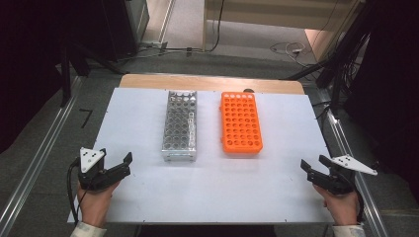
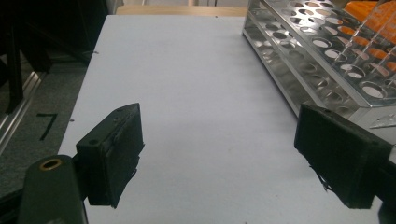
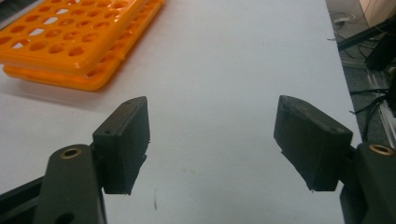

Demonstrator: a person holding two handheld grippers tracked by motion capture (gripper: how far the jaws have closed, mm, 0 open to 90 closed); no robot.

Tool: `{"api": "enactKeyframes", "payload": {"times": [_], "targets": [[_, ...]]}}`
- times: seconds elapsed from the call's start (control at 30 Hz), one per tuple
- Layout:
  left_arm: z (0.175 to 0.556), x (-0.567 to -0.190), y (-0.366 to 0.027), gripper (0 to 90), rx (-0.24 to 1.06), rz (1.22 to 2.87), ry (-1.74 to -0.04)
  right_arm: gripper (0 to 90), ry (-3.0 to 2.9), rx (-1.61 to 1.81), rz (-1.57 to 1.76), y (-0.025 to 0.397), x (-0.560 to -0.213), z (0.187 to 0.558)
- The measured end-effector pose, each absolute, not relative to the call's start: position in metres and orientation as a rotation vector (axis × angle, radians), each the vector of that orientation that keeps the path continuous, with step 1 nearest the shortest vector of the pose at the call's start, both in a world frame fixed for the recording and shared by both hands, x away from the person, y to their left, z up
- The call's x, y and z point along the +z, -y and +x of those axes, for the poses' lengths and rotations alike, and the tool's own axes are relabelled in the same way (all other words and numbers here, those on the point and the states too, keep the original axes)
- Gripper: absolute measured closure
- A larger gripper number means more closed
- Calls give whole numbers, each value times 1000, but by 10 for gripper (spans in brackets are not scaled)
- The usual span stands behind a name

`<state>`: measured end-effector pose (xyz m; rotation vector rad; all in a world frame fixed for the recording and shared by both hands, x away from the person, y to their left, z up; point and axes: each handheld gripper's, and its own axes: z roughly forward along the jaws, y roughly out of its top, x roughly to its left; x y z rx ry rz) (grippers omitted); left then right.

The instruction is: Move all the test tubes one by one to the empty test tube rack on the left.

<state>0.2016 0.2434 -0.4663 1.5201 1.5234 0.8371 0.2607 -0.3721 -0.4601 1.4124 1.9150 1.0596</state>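
Left gripper (image 1: 117, 165) sits near the table's (image 1: 212, 197) near-left corner, jaws spread wide, nothing between them. Right gripper (image 1: 313, 166) sits near the near-right edge, jaws equally wide, also empty. Clear rack (image 1: 180, 125) lies ahead and to the right of the left gripper, well apart; orange rack (image 1: 240, 122) lies ahead and to the left of the right gripper, well apart. Bare white tabletop runs between both grippers and in front of each rack. In the left gripper view the clear rack (image 2: 322, 51) is cut off at the right edge; whether its wells hold tubes is hard to tell. In the right gripper view the orange rack (image 3: 74, 39) is cut off at the top left.
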Motion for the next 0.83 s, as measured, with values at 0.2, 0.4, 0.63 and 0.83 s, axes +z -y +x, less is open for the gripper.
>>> {"api": "enactKeyframes", "payload": {"times": [0.2,0.4,0.63,0.83], "targets": [[200,-468,-248,154,847,1514,-1538,252,-1905,1031,1440,381,-465,260],[200,-474,-256,148,839,1528,-1572,251,-1894,1002,1481,390,-472,261],[200,-477,-260,148,801,1518,-1590,248,-1902,982,1481,390,-475,263],[202,-479,-259,148,788,1524,-1588,178,-1936,933,1495,386,-484,271]]}}
